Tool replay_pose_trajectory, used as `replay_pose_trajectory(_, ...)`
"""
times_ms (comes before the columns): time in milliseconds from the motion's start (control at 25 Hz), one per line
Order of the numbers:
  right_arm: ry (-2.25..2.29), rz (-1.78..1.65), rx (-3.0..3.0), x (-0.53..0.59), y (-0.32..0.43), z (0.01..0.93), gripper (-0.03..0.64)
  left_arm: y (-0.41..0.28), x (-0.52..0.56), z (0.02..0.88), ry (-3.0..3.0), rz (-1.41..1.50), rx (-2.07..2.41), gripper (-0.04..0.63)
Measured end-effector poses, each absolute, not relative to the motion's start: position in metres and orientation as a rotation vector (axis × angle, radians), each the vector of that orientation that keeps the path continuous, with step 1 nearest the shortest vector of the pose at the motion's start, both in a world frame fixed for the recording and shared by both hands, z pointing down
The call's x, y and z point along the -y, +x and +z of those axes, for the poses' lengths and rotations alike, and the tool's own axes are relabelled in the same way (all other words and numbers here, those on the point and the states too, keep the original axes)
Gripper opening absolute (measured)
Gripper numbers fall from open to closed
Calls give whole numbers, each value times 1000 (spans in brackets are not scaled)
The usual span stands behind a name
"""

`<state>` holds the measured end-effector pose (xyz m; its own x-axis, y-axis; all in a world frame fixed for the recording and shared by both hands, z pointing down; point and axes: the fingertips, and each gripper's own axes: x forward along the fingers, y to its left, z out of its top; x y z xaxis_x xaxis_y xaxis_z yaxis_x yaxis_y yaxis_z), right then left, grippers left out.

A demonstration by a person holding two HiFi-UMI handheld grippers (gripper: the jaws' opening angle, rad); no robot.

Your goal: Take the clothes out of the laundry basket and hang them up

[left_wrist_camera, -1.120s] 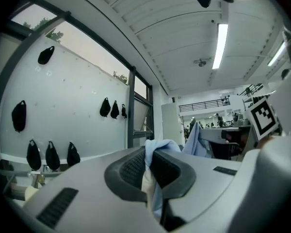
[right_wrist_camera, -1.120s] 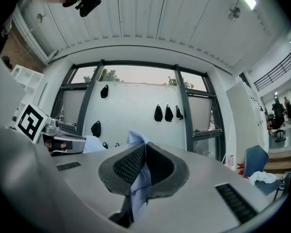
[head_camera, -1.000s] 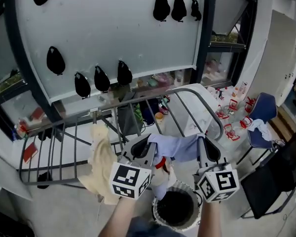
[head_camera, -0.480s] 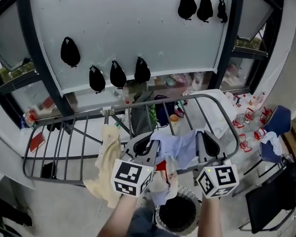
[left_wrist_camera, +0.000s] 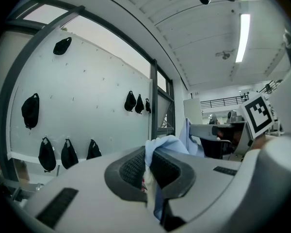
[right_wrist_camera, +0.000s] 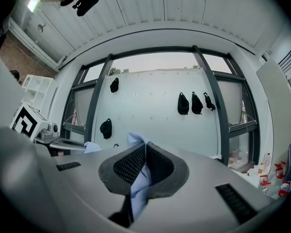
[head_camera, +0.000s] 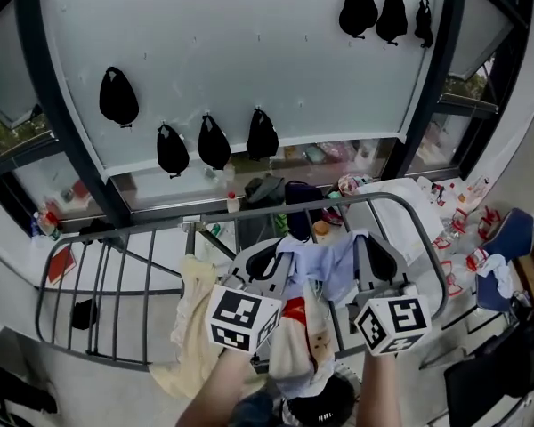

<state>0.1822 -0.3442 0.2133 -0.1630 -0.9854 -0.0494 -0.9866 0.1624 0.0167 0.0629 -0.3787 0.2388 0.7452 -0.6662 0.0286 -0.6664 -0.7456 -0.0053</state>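
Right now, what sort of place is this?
Probably an indoor workshop or lab corner set up for laundry: a metal drying rack, a white panel hung with black bags, and a blue chair.

A cream cloth [head_camera: 193, 327] hangs draped over the grey drying rack [head_camera: 142, 230].

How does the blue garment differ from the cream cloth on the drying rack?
The blue garment is pale blue; the cream cloth is yellowish. The blue garment is pinched by the left gripper and right gripper; the cream cloth hangs draped over the drying rack, untouched by either. Both are soft fabric hanging down.
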Motion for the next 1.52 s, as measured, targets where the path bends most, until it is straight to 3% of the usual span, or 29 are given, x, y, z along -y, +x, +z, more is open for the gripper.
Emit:
replay_pose_trajectory(560, -2060, 15, -2373, 469, 181, 227, 9, 70, 514, 252, 2911, 85, 1097, 29)
replay_pose_trajectory(1520, -2252, -265, -2454, 477, 186, 346, 11, 69, 517, 376, 2733, 378, 1190, 31)
